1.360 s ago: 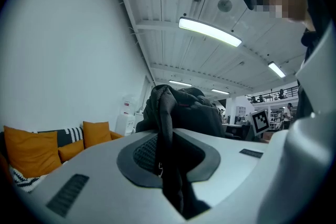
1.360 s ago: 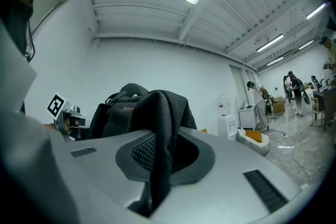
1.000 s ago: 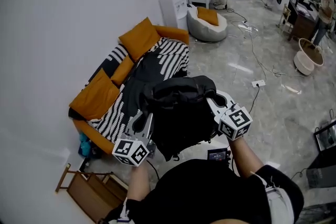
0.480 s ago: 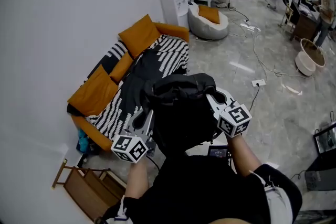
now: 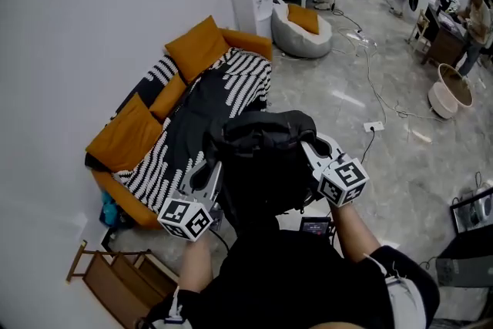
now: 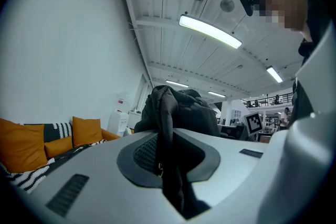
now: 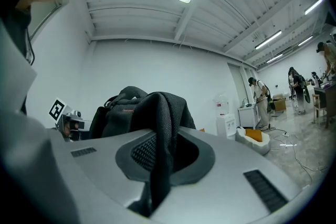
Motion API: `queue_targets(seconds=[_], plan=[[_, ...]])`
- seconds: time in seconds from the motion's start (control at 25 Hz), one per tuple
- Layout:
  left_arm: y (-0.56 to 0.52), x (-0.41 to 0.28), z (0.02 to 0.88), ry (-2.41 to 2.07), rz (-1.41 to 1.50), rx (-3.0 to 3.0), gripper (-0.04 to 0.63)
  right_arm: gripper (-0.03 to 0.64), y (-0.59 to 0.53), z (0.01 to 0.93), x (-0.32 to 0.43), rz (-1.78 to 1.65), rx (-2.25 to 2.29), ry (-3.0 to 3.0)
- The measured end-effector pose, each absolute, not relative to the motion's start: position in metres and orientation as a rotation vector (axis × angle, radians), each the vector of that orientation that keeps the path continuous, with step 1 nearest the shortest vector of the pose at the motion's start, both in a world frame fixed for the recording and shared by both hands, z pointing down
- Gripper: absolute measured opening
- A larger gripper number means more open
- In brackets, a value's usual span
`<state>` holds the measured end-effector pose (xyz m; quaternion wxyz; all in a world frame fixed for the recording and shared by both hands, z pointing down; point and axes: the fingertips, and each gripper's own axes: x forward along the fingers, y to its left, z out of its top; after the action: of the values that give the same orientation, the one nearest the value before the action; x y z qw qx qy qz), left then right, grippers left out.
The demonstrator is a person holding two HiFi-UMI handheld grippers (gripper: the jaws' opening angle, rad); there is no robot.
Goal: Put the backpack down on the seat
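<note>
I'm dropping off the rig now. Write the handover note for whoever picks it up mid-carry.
Left gripper: shut on a strap of the backpack.
Right gripper: shut on a backpack strap too.
Backpack: hangs between both grippers in front of the person, short of the sofa.
Done: backpack picked up, held by both.
Left: bring it over the sofa seat with the striped throw, lower it, open both grippers.

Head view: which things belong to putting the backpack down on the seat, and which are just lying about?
Job in hand:
- backpack, gripped by its straps
- left hand-held gripper
- right hand-held gripper
- sofa

Lying about:
- striped blanket
- orange cushions
- beanbag
- water dispenser
- wooden rack
- floor cables
</note>
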<state>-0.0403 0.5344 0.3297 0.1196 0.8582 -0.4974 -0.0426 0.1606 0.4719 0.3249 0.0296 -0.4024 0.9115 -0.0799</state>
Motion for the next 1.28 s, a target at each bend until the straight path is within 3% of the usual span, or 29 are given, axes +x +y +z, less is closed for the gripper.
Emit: queue_targets(seconds=[1.28], plan=[[0.245, -0.092, 0.336, -1.536, -0.077, 2.522, 0.06, 0.048, 0.193, 0.33, 0.114, -0.261, -1.288, 2.795]])
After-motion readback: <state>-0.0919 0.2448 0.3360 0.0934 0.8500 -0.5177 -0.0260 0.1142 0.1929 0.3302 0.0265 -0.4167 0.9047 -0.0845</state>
